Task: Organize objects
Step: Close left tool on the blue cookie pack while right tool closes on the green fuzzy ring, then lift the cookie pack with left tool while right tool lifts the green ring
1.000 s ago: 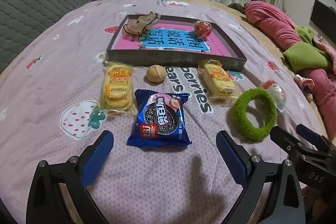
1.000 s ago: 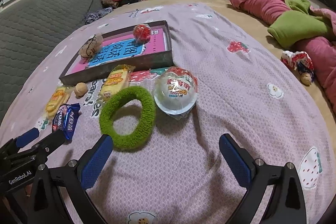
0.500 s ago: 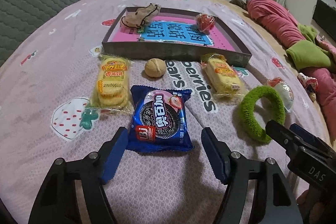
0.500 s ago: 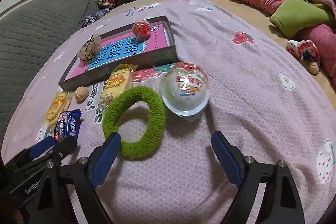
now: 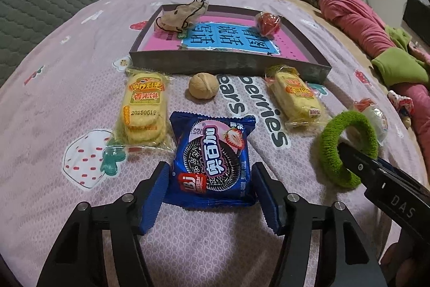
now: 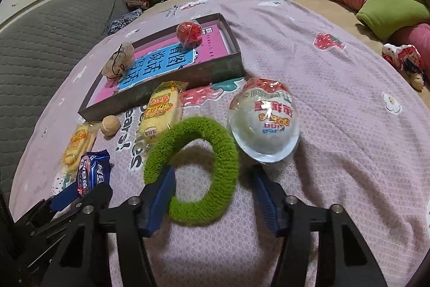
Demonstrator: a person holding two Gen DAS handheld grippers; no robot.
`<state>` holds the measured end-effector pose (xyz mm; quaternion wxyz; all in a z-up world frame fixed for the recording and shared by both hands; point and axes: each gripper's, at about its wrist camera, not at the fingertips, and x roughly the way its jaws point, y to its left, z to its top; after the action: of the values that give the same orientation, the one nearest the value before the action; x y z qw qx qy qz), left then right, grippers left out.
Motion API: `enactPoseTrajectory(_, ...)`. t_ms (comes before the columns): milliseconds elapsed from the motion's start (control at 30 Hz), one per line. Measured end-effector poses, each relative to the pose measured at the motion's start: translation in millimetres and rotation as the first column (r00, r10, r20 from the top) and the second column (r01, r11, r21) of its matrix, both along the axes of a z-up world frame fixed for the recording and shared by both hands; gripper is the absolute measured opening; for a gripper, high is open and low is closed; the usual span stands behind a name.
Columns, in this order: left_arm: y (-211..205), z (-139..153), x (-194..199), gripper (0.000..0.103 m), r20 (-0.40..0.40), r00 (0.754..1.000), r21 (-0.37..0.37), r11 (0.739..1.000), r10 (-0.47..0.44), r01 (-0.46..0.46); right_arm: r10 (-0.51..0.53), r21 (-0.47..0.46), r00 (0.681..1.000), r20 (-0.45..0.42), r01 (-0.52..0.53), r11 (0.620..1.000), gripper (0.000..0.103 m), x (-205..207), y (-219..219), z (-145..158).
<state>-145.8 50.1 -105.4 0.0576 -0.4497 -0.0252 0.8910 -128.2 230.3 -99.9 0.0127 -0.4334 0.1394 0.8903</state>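
Left claw [image 5: 211,195]: straddling the blue cookie packet [image 5: 212,160] at lower centre on the bed [image 5: 67,66], blue pads beside its edges, not visibly pinching. Right claw [image 6: 213,199]: gaping around the green ring's [image 6: 192,170] near arc, one pad inside the loop, lower centre.
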Motion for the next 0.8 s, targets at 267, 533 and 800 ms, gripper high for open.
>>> enactPoseTrajectory(267,-4,0,-3,0.057,0.001,1.000,0.028,1.000,0.005,-0.005,0.043,0.020,0.999,-0.014,-0.043,0.999,0.030,-3,-6,1)
enactPoseTrajectory(533,-6,2,3,0.054,-0.009,1.000,0.027,1.000,-0.006,0.007,0.102,0.023,0.994,-0.047,-0.101,0.995,0.021,3,-12,4)
enactPoseTrajectory(800,-9,4,13,0.054,-0.012,1.000,0.027,0.999,-0.018,0.019,0.118,0.032,0.991,-0.060,-0.116,0.993,0.020,15,-14,7)
